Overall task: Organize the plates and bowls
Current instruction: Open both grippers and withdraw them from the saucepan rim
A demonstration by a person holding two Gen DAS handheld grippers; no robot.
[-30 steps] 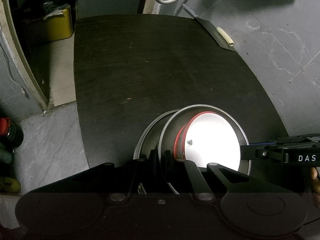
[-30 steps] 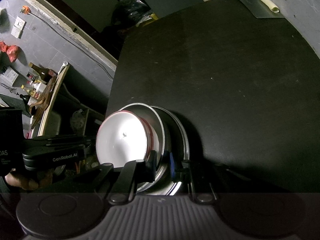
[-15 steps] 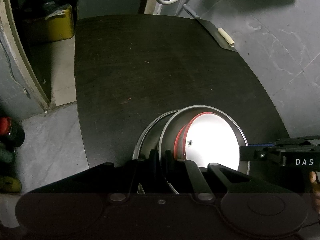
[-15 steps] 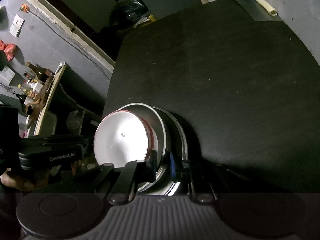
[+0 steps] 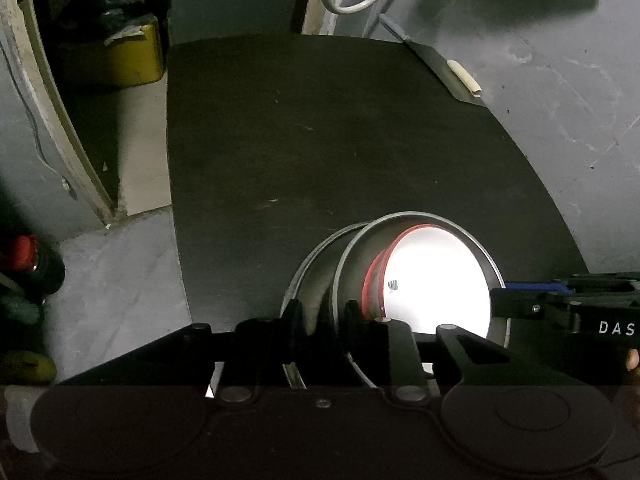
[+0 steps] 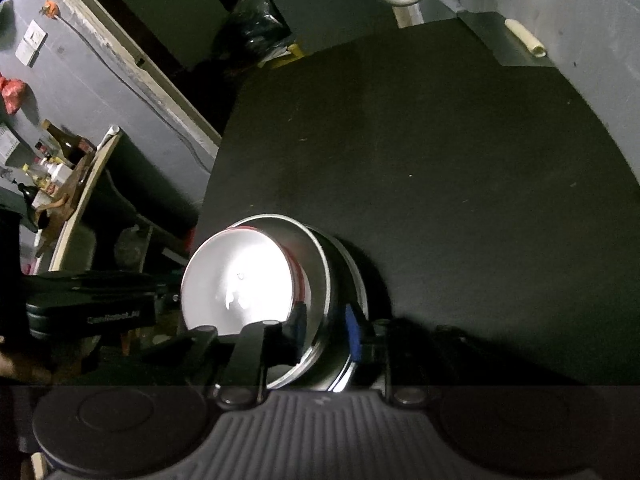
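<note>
A stack of dishes is held between both grippers above the near end of the black table [image 5: 320,140]. A steel plate [image 5: 308,268] lies under a steel bowl [image 5: 424,220], and a white bowl with a red rim [image 5: 436,280] sits inside it. My left gripper [image 5: 322,320] is shut on the left rim of the stack. My right gripper [image 6: 324,330] is shut on the opposite rim; the steel bowl [image 6: 316,264] and the white bowl [image 6: 236,280] show there too. The right gripper also shows in the left wrist view [image 5: 560,304].
A grey board with a pale roll [image 5: 464,76] lies at the table's far right corner. A yellow bin [image 5: 128,52] stands on the floor far left. Bottles [image 5: 24,280] stand on the floor left. A shelf with bottles [image 6: 60,168] lies left of the table.
The stack and both grippers have shifted slightly; the table looks a little farther below. Both grips are unchanged.
</note>
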